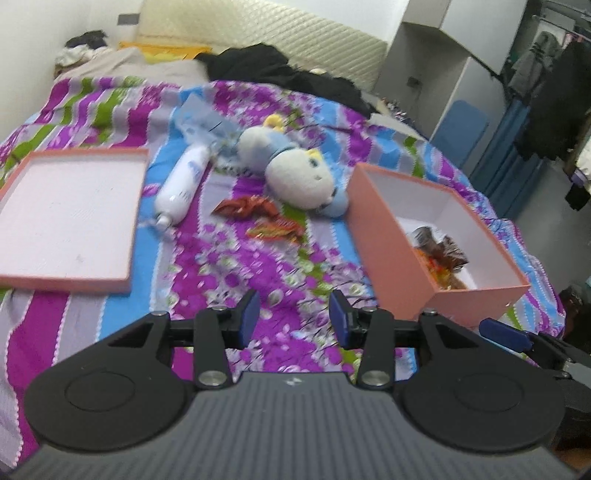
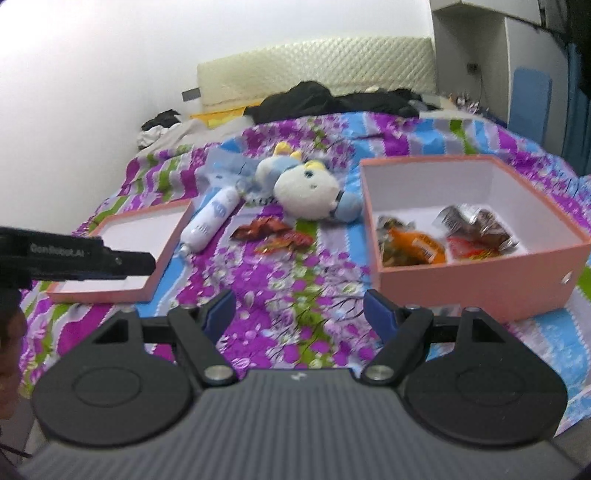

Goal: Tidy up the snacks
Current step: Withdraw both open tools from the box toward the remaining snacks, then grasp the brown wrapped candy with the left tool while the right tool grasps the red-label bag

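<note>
At the bottom of the left wrist view, the left tool stands with its blue pads narrowly apart and nothing between them, over the flowered bedspread. At the bottom of the right wrist view, the right tool stands wide, also empty. Part of the left tool's black body shows at the left edge of the right wrist view.

Just beyond the right tool, in the right half of that frame, sits the pink box, open on top, with several snack packets lying on its white floor: an orange one at the left, a red one and silvery brown ones at the right. In the left wrist view the same box fills the middle right.

The pink lid lies inside-up at the left of the left wrist frame, well apart from the box. Between lid and box, near the frame's centre, two loose snack wrappers lie on the bedspread, a reddish-brown one and an orange-red one just beside it. Left of them lies a white bottle on its side. Just behind the wrappers lies a plush toy, white and light blue. Farther back, dark clothes lie along the quilted headboard.
</note>
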Demonstrator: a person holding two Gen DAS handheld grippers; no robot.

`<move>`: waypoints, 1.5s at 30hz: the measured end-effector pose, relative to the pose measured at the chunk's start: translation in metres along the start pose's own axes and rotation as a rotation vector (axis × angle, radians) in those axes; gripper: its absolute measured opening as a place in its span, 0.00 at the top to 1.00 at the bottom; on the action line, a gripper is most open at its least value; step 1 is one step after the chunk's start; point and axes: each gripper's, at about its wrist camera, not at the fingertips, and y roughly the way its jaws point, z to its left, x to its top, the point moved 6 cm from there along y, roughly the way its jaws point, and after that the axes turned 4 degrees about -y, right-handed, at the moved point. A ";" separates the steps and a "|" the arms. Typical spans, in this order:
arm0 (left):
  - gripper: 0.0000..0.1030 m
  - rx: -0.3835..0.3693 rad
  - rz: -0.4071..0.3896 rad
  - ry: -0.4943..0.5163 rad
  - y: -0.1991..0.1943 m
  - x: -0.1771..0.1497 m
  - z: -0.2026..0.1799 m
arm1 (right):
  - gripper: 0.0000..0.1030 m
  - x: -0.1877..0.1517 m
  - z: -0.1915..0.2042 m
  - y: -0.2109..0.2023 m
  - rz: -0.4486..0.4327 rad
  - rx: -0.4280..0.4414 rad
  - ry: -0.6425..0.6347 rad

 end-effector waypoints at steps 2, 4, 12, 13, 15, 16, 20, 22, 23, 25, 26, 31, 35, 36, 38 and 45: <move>0.54 0.014 0.010 -0.014 0.006 -0.004 0.009 | 0.25 -0.004 0.003 0.007 0.014 0.008 0.003; 0.54 0.023 0.018 -0.027 0.012 -0.005 0.016 | 0.25 -0.007 0.006 0.013 0.022 0.013 0.003; 0.54 0.050 0.020 -0.050 0.047 0.006 0.039 | 0.25 -0.007 0.020 0.052 0.056 0.048 -0.033; 0.54 0.047 0.018 -0.044 0.053 0.009 0.040 | 0.25 -0.006 0.021 0.057 0.060 0.054 -0.033; 0.54 0.058 0.014 -0.036 0.067 0.013 0.045 | 0.25 -0.004 0.023 0.070 0.066 0.064 -0.037; 0.54 0.062 0.015 -0.034 0.075 0.015 0.048 | 0.25 -0.003 0.024 0.075 0.066 0.067 -0.043; 0.54 0.082 0.015 -0.057 0.104 0.023 0.060 | 0.25 0.004 0.028 0.101 0.062 0.077 -0.070; 0.54 0.100 0.003 -0.078 0.117 0.027 0.068 | 0.25 0.008 0.030 0.116 0.062 0.081 -0.076; 0.54 0.098 0.006 -0.086 0.124 0.029 0.071 | 0.25 0.011 0.030 0.125 0.061 0.081 -0.082; 0.54 0.088 0.011 -0.094 0.140 0.034 0.076 | 0.25 0.014 0.030 0.140 0.058 0.075 -0.098; 0.54 0.086 0.012 -0.094 0.149 0.037 0.077 | 0.25 0.016 0.029 0.151 0.061 0.069 -0.104; 0.47 0.044 0.019 -0.093 0.194 0.060 0.078 | 0.26 0.026 0.021 0.194 0.053 0.041 -0.122; 0.34 0.004 0.023 -0.030 0.231 0.087 0.069 | 0.26 0.031 0.011 0.232 0.058 0.053 -0.081; 0.33 0.000 0.025 -0.017 0.238 0.091 0.067 | 0.26 0.032 0.009 0.239 0.057 0.059 -0.070; 0.28 -0.001 0.040 0.021 0.261 0.102 0.066 | 0.26 0.031 0.006 0.256 0.057 0.076 -0.059; 0.21 0.050 0.126 0.230 0.317 0.122 0.061 | 0.26 0.028 0.008 0.300 0.096 0.114 -0.019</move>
